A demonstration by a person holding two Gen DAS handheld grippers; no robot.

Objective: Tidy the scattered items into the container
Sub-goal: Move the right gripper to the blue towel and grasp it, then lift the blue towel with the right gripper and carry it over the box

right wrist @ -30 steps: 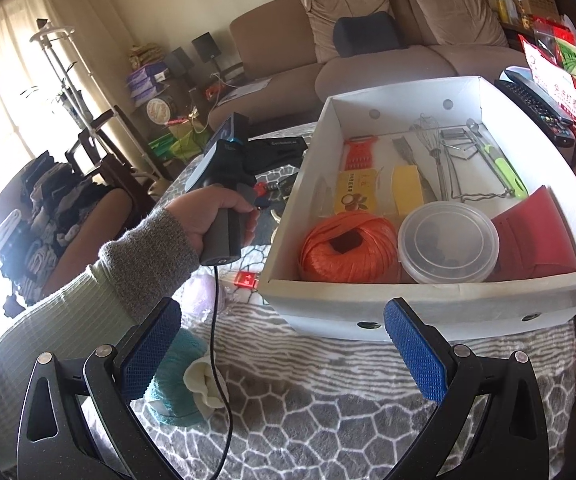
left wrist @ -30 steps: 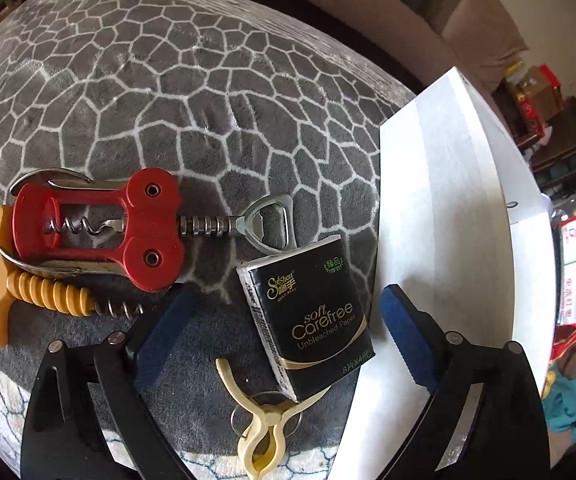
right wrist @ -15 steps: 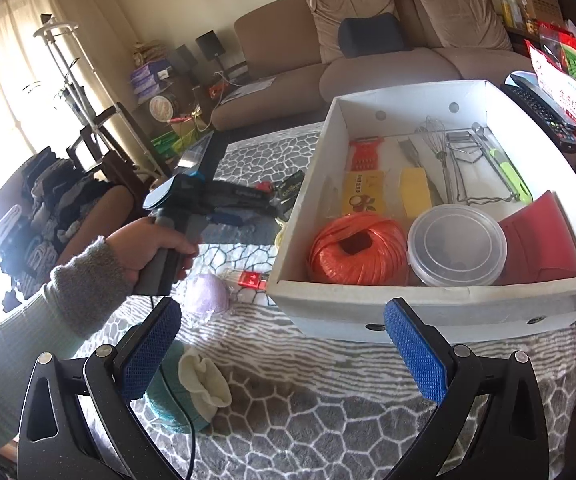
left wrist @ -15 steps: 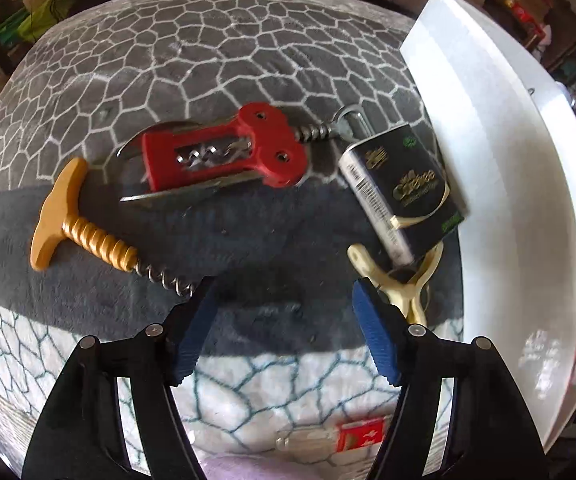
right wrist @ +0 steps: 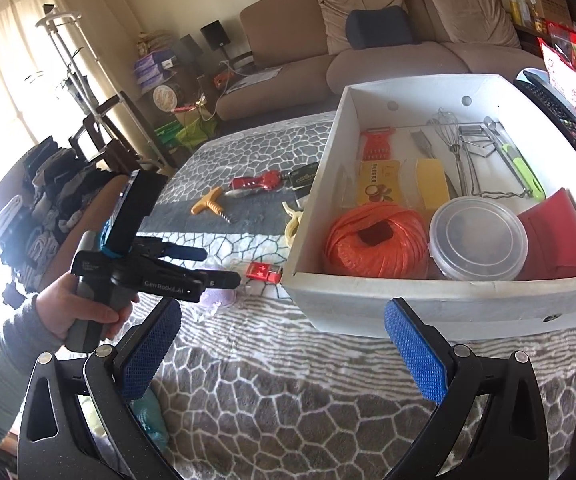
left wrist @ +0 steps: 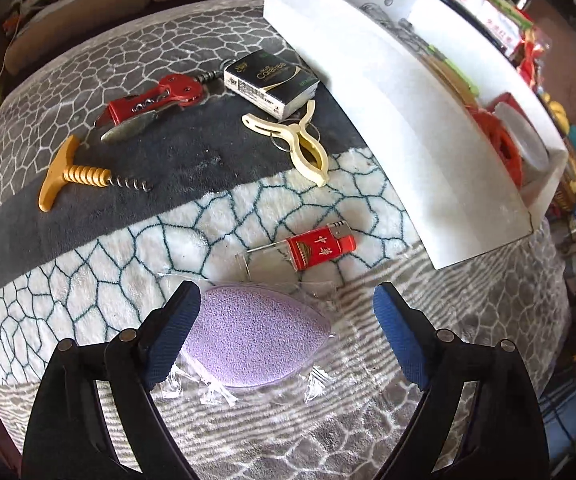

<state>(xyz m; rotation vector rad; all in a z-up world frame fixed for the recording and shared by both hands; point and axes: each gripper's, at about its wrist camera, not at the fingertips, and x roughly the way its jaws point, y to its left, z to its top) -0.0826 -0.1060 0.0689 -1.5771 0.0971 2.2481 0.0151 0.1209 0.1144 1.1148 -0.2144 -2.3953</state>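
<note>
The left gripper [left wrist: 286,320] is hovering over the purple sponge [left wrist: 256,340], which is lying in clear wrap on the patterned blanket [left wrist: 88,280]; its jaws are standing wide apart, having just been opening, and the sponge is showing between them, seemingly below the pads, with nothing held. The step in hand appears to be the picking of the next scattered item. The next move is calling for a straight descent so that the blue pads straddle the sponge's narrow width, then a closing firm enough to carry soft foam and slippery film together, then a lift over the near wall of the white box [left wrist: 428,128].

Still lying outside the box are the red lighter [left wrist: 322,246] just beyond the sponge, the cream clip [left wrist: 304,144], the black tissue pack [left wrist: 272,80] close by the box wall, the red winged corkscrew [left wrist: 156,98] and the yellow-handled corkscrew [left wrist: 76,176]. Inside the box [right wrist: 408,312], the orange twine ball [right wrist: 376,240], a lidded round tub [right wrist: 478,238] and kitchen tools are already resting.

The right gripper [right wrist: 284,348] is waiting empty in front of the box, jaws fully spread.

Compared with a second ago, the left gripper is no longer framing the tissue pack and corkscrews; it has drawn back towards the near end of the blanket and rolled, so those items are now lying far ahead, untouched. The right gripper's outlook is barely changing
</note>
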